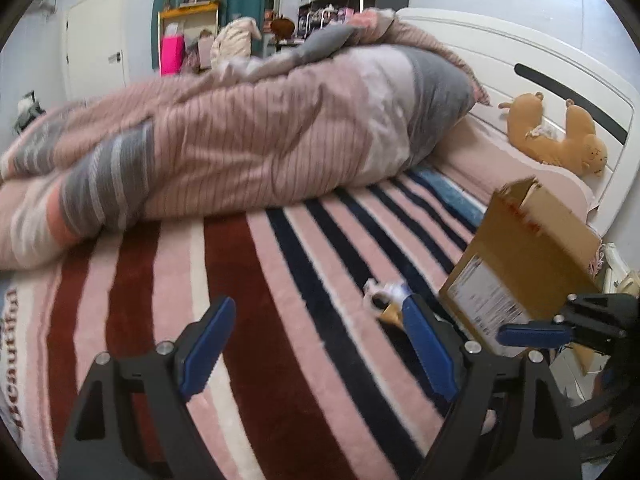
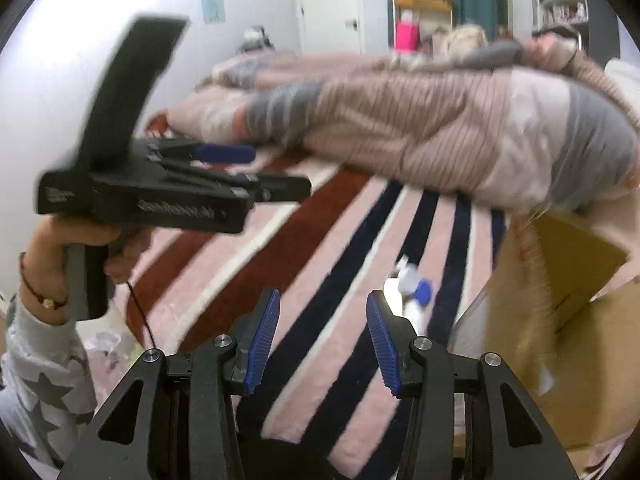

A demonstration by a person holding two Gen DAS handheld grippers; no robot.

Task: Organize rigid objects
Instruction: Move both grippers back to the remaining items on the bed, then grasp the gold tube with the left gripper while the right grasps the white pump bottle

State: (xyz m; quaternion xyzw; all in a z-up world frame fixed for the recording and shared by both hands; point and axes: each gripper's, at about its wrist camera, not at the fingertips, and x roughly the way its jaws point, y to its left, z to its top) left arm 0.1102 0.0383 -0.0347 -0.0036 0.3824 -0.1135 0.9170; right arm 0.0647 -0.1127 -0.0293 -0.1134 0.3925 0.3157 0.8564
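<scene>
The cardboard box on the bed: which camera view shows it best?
The left wrist view. There the cardboard box shows whole, with its open top and printed label. In the right wrist view it is blurred and cut by the frame edge.

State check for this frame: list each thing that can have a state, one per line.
left tongs: open, nothing between the fingers
right tongs: open, holding nothing
cardboard box: on the bed's edge, flaps open
small bottle: lying on the striped blanket, blue cap on
quilt: bunched in a heap
door: shut
</scene>
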